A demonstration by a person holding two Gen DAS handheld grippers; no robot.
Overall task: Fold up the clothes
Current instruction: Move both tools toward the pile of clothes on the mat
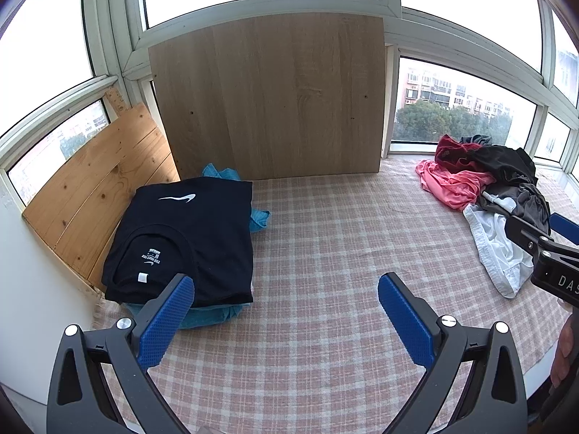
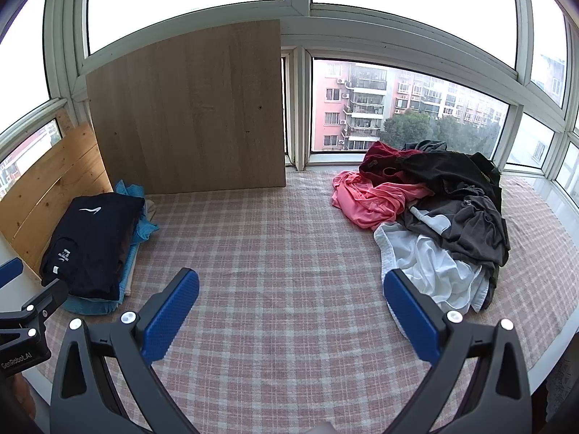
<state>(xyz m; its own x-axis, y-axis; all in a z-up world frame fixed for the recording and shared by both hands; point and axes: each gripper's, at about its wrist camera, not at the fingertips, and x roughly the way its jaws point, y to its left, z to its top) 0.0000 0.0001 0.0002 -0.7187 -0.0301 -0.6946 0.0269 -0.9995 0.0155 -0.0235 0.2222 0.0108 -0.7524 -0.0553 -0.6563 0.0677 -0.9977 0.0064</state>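
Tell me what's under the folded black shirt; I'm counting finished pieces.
Under the black shirt lies a blue garment, edges showing; the right wrist view also shows a brownish layer. Anything further beneath is covered.

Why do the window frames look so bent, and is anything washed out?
Both wrist views: fisheye lenses bow the white window frames and darken corners. Upper panes are blown white; the pink checked cloth stays evenly lit and sharp.

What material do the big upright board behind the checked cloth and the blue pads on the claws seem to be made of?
The upright board looks like wood-grain laminate or veneer, matte: pale even grain, flat face, small drilled holes. Solid wood is possible. The blue pads look like rubber or soft plastic, matte, with a fine dotted grip texture. The checked cloth is woven fabric, probably cotton.
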